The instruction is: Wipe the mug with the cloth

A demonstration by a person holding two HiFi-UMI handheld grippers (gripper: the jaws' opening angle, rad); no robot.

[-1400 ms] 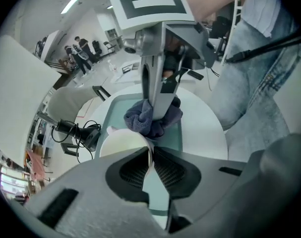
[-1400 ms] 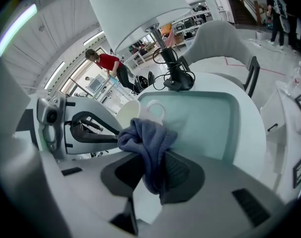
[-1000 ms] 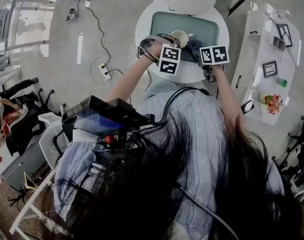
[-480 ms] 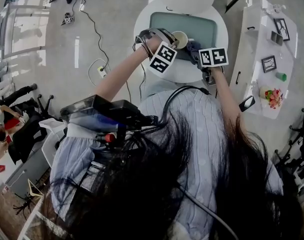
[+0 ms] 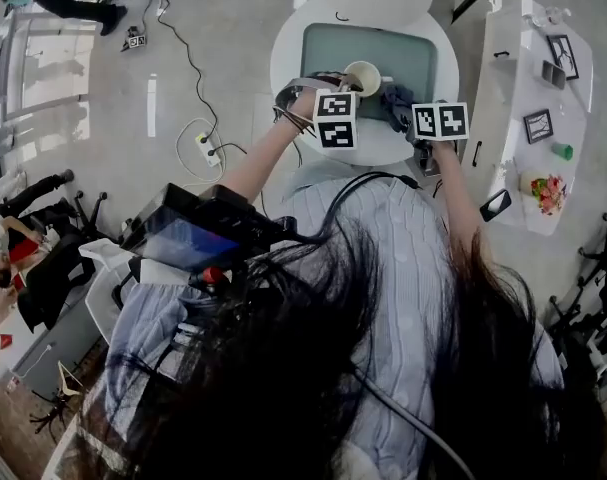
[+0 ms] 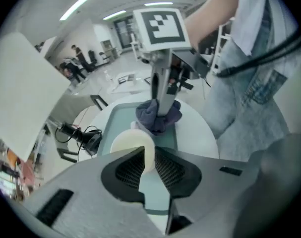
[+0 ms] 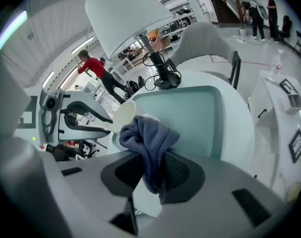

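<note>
Between the jaws of the left gripper stands the wall of the cream mug. The pads are closed on its near edge, so the cup is pinned and held above the teal mat rather than resting loose. That grip reads as a brace: with the mug clamped on one side, its far side is left bare for wiping.

Just ahead of that gripper, beyond the mug, the right gripper comes in from the opposite side. Its own view shows the jaws shut on a fold of the blue-grey cloth. The rest of the cloth is bunched forward of the pads, so soft fabric and not metal meets the cup.

Directly ahead of the right gripper's pads, the bunch sits against the rim of the mug. It appears to touch, though the wide-angle view makes contact hard to confirm.

Below both tools lies the round white table. My judgement is that the wiping step is at hand, with the two tools facing each other across the mug.
</note>
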